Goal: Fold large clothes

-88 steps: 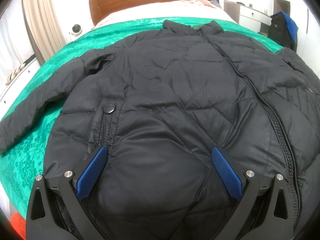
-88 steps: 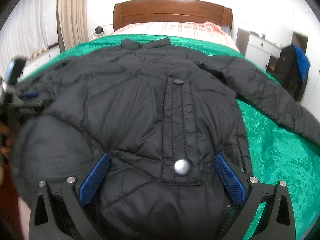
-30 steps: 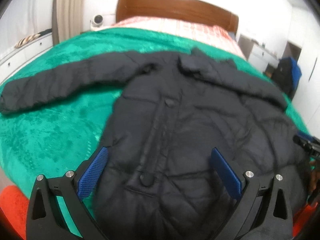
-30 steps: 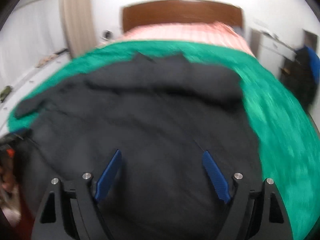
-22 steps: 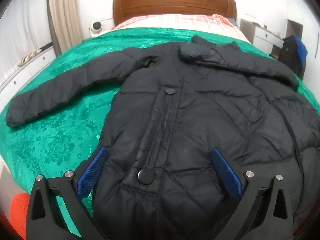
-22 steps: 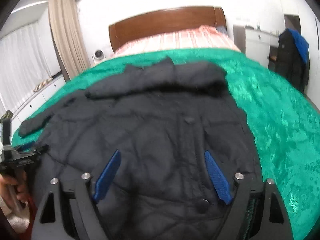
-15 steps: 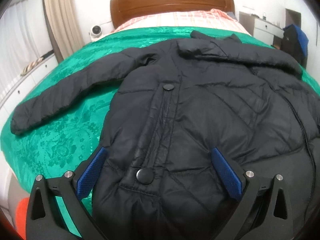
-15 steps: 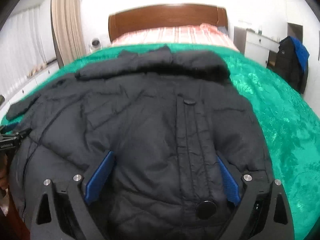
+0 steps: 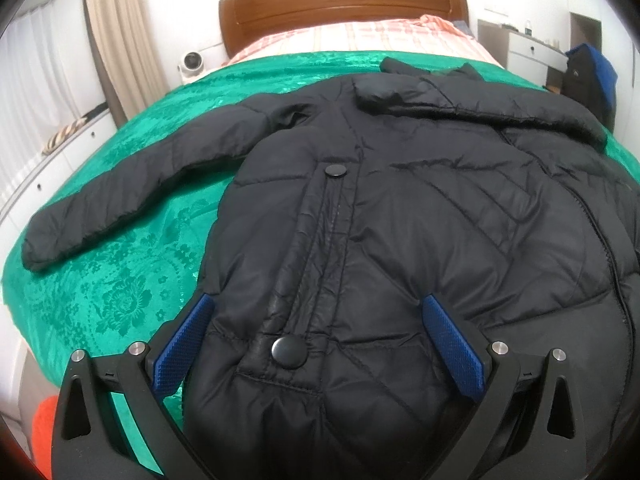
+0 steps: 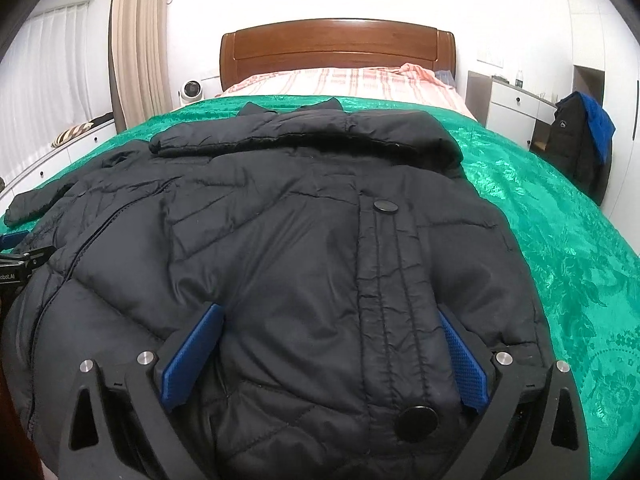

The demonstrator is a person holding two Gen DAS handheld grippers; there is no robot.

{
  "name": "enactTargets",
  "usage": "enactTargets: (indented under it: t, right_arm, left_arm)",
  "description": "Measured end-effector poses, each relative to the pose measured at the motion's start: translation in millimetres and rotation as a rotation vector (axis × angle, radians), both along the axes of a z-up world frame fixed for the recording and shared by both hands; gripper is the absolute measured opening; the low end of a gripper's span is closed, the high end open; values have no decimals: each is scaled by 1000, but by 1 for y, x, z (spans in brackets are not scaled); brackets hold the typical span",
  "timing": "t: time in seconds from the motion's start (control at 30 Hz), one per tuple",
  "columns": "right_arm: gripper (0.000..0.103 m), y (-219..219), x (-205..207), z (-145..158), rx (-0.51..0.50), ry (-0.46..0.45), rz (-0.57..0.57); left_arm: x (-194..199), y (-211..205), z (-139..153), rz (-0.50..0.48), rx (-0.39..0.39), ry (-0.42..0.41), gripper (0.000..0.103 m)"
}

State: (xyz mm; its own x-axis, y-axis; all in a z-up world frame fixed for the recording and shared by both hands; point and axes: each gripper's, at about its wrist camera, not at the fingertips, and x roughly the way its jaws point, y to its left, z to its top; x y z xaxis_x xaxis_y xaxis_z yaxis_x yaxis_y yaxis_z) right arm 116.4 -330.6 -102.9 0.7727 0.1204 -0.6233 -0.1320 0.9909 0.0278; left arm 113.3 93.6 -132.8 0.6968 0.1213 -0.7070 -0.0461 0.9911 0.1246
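Puffy black quilted jacket [image 9: 400, 240], one sleeve folded across its chest

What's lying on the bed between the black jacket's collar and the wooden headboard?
In the right wrist view, past the jacket's collar comes a strip of bare green bedspread, then pink striped bedding up to the headboard.

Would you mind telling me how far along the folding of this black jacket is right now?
Done: the right sleeve lies folded across the chest of the black jacket, below the collar. In hand: nothing; the left gripper and right gripper both hover over the hem, jaws wide, the right's having just been opening. Left: the left sleeve lies stretched out on the green bedspread, and the body is unfolded.
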Motion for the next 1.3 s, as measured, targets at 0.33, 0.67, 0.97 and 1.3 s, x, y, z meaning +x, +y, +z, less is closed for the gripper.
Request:
enactTargets:
  t: [0.33, 0.67, 0.97, 1.3]
  right_arm:
    - [101, 1, -3, 0, -14, -7, -2]
    - [101, 1, -4, -1, -16, -10, -2]
    - [101, 2, -6, 0, -18, -12, -2]
    - [102, 1, -5, 0, -16, -8, 0]
  left_arm:
    - [-2, 50, 52, 57, -261, 0, 103]
    - [35, 278, 12, 595, -621, -30, 103]
    - [61, 366, 5, 787, -702, -136, 6]
    - [153, 153, 227, 167, -203, -368, 6]
